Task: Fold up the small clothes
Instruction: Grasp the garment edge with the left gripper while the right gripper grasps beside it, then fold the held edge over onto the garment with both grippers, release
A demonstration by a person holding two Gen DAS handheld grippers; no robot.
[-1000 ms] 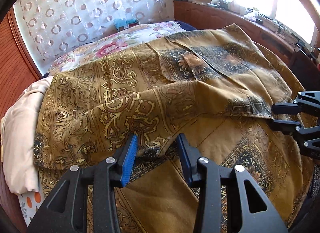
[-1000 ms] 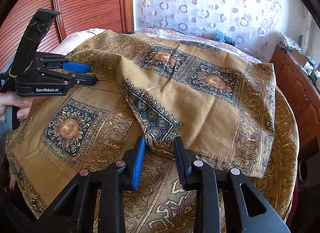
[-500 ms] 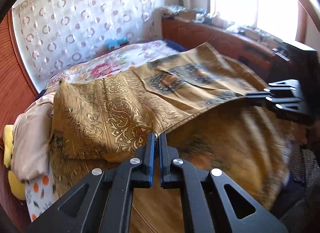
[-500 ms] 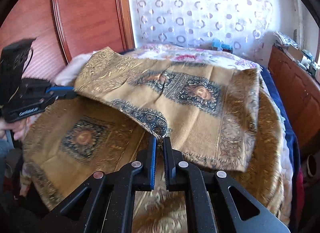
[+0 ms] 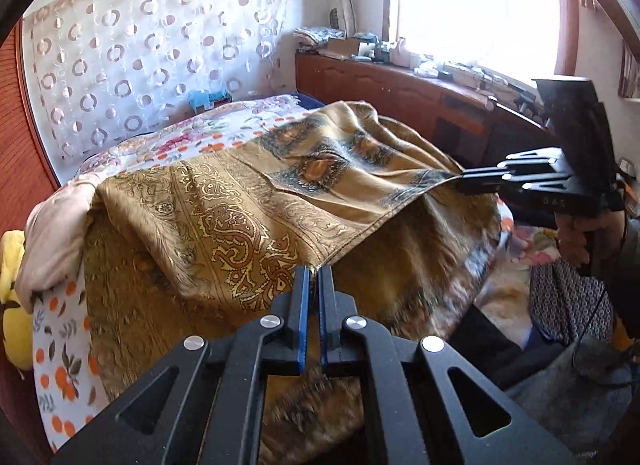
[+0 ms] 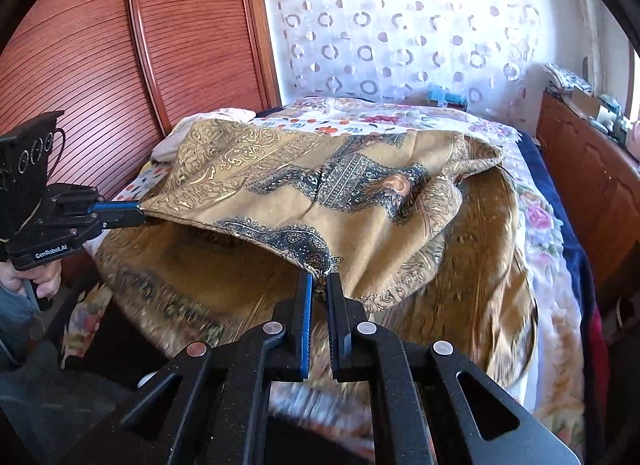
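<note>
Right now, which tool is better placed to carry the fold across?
Neither clearly: the left tool and right tool each pinch an edge of the lifted brown cloth, so probably both together.

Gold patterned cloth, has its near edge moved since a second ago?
Yes. The gold patterned cloth has been lifted off the bed toward the window, pinched by the left hand-held gripper and right hand-held gripper.

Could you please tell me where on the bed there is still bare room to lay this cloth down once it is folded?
The flowered bedspread shows bare beyond the gold cloth, up to the curtain, and in a strip on the cabinet side. The near half is crowded: both tongs, left and right, hold the cloth's corners lifted there.
</note>
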